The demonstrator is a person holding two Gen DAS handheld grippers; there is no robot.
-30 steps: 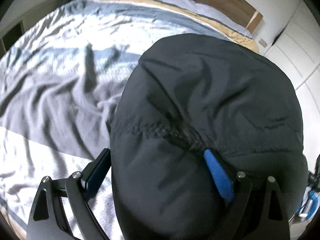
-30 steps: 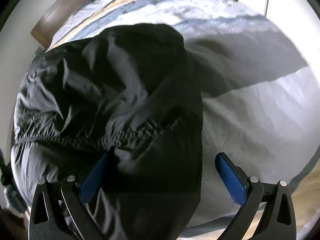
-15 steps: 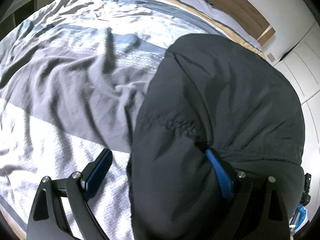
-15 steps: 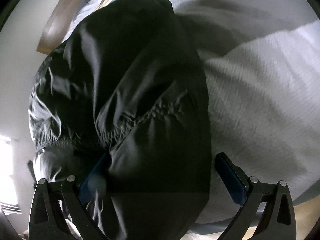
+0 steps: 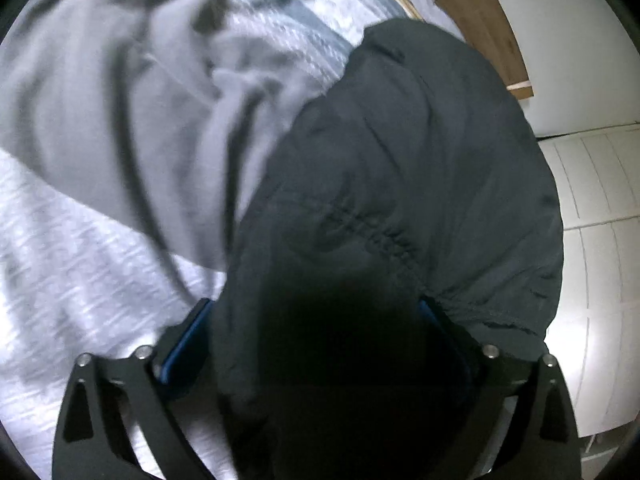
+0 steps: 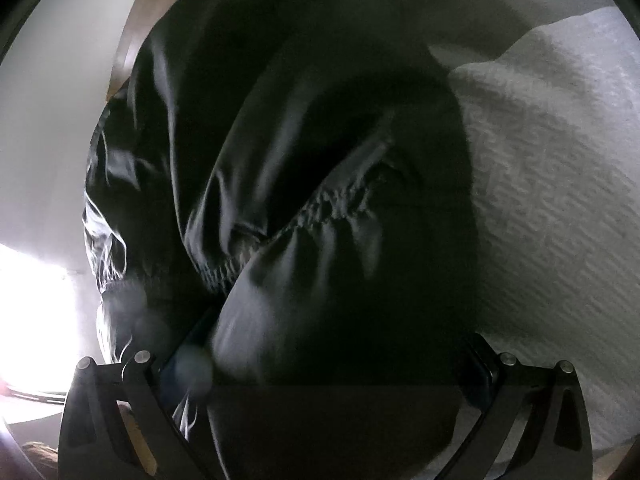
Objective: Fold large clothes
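A large black jacket [image 5: 400,184] with an elastic gathered hem drapes over both grippers, above the bed. In the left wrist view the fabric lies between the spread fingers of my left gripper [image 5: 316,340] and covers the right finger; the jaws stand wide apart. In the right wrist view the same black jacket [image 6: 300,152] hangs between the fingers of my right gripper [image 6: 332,364], whose jaws also stand wide apart. The cloth rests over the jaws; no pinch shows.
The bed [image 5: 100,152] has a rumpled grey and white striped duvet, which also shows in the right wrist view [image 6: 560,160]. A wooden headboard [image 5: 484,20] and white wardrobe doors [image 5: 596,208] stand at the right. A bright window [image 6: 28,300] glares at the left.
Both grippers have moved closer to the bed with the jacket draped over them. The jacket fills more of each view, and the scene is blurred from motion.
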